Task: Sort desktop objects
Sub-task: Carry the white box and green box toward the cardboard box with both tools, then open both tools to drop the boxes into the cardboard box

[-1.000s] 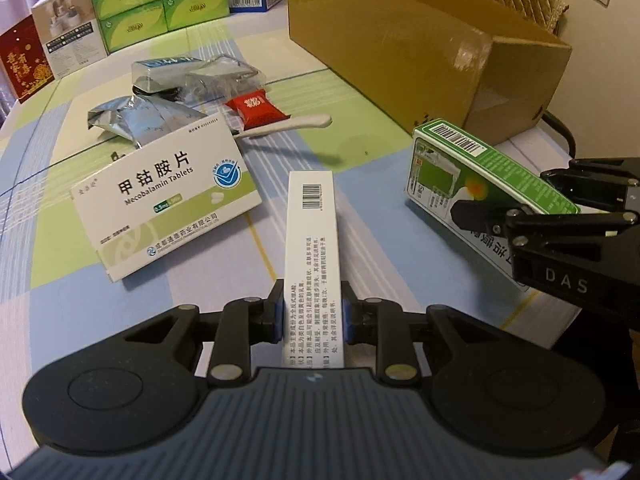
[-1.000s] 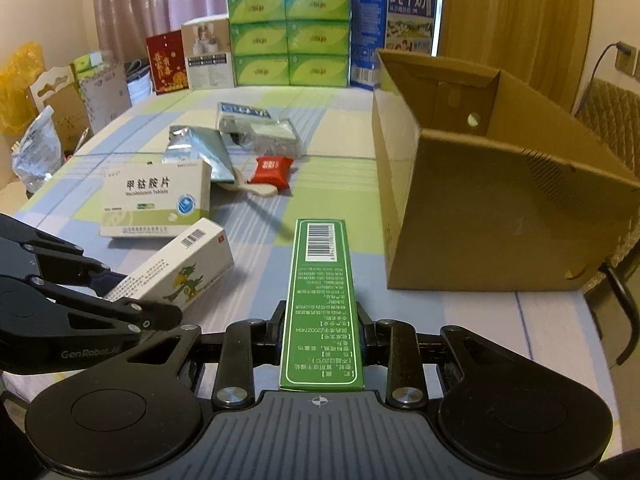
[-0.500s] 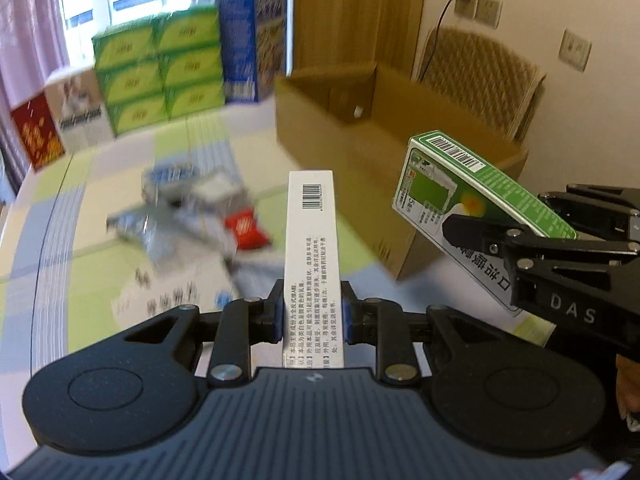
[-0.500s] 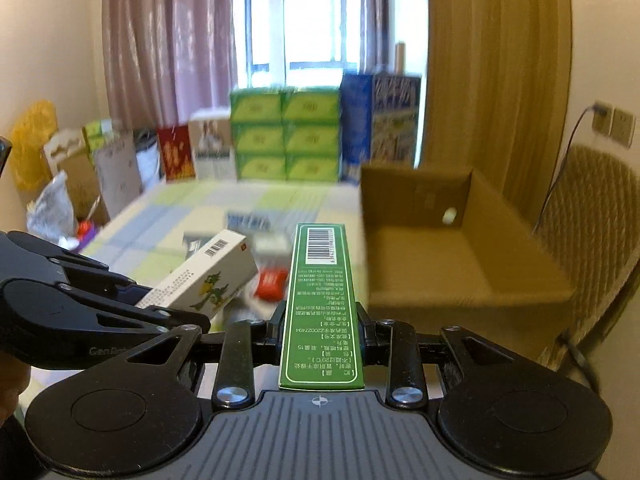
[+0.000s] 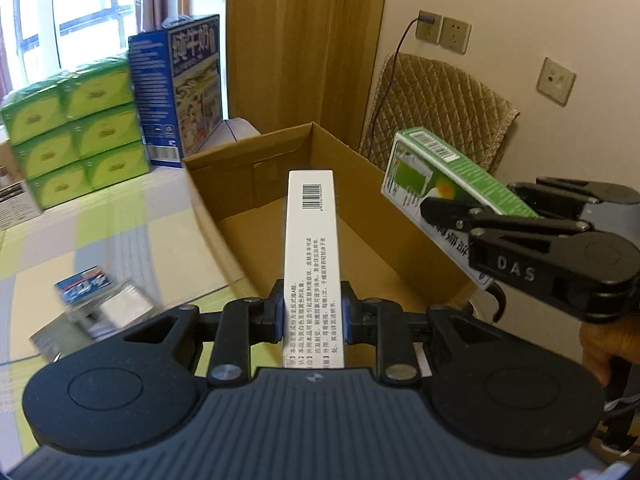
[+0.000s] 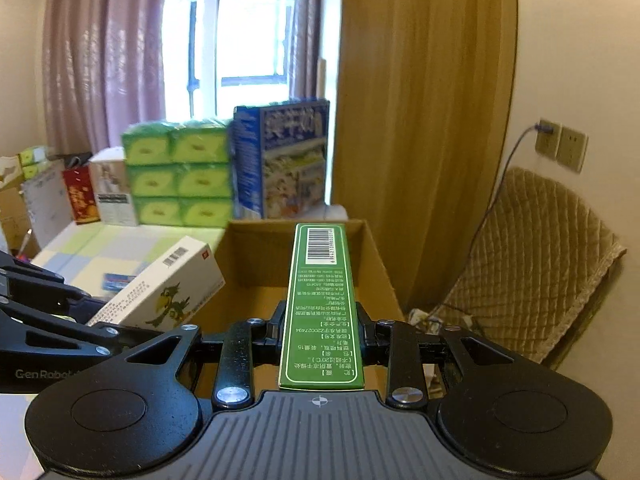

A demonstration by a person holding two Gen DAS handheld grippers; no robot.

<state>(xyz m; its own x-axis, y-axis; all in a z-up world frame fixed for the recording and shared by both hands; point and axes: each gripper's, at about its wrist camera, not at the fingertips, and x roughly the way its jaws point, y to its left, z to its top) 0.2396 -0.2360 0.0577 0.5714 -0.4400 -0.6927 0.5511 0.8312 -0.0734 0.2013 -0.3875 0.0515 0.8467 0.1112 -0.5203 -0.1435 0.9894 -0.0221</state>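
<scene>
My left gripper [image 5: 312, 316] is shut on a long white medicine box [image 5: 311, 248] with a barcode, held in the air over the near part of the open cardboard box [image 5: 248, 184]. My right gripper [image 6: 320, 328] is shut on a long green medicine box [image 6: 322, 300], also raised, pointing over the cardboard box [image 6: 256, 264]. In the left wrist view the green box [image 5: 436, 184] and the right gripper [image 5: 448, 216] hang at the right, above the carton's right wall. In the right wrist view the white box [image 6: 160, 288] shows at the left.
Stacked green tissue packs [image 5: 76, 132] and a blue milk carton [image 5: 188, 88] stand at the table's far edge. A blurred blue-and-silver packet [image 5: 96, 296] lies on the checked tablecloth at the left. A quilted chair [image 6: 532, 264] stands right of the carton, by the wall sockets.
Both grippers have lifted their boxes off the table and swung toward the cardboard carton. The view has risen from the tabletop items to the carton's open top.
</scene>
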